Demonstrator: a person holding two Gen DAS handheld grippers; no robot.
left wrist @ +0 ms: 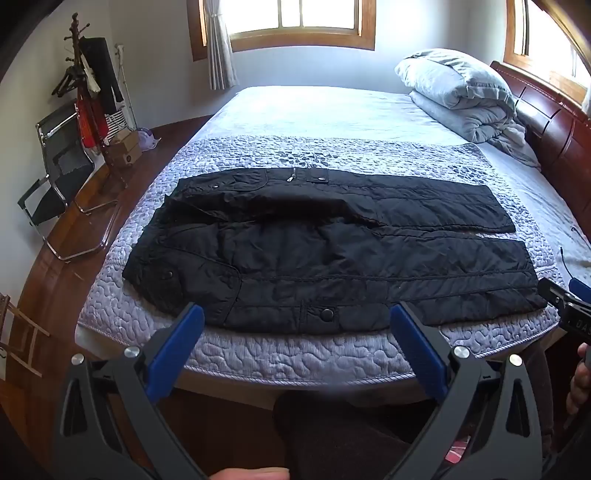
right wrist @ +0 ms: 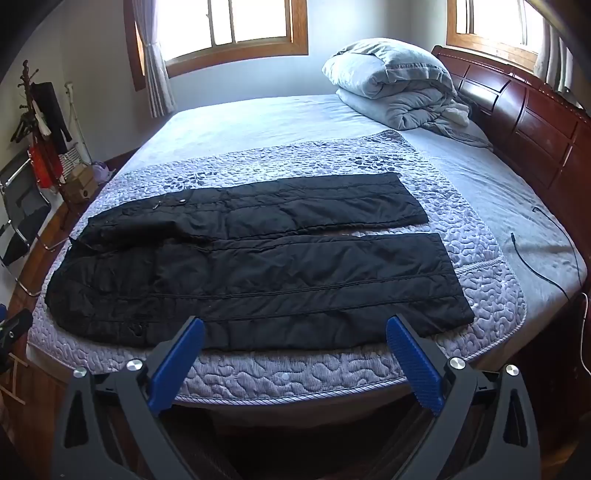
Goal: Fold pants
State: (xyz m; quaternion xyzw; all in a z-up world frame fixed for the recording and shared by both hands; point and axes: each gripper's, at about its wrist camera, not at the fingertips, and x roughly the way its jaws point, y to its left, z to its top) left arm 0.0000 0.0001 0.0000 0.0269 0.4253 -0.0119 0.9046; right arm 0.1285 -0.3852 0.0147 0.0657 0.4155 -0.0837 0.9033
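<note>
Pants, black and quilted, lie flat across the near end of the bed, waist to the left and the two legs running to the right, the far leg a little apart from the near one at the cuffs. Just short of the near hem, the left gripper hangs over the mattress edge with its blue pads spread wide and nothing between them; it touches no cloth. The right gripper stands the same way, jaws wide apart and empty, aimed down at the near leg toward the cuff end. In the left wrist view the right gripper shows as a dark tip at the far right edge, with fingers of the person's hand beneath it. A snap button sits on the near hem between the left gripper's fingers. Under the pants lies a purple quilted pad that covers the near part of the bed. Farther off, to the right, a folded grey duvet rests against the dark wooden headboard. A thin black cable trails over the sheet at the right. On the left stand a coat rack and a black chair on the wooden floor, and two windows light the far wall
</note>
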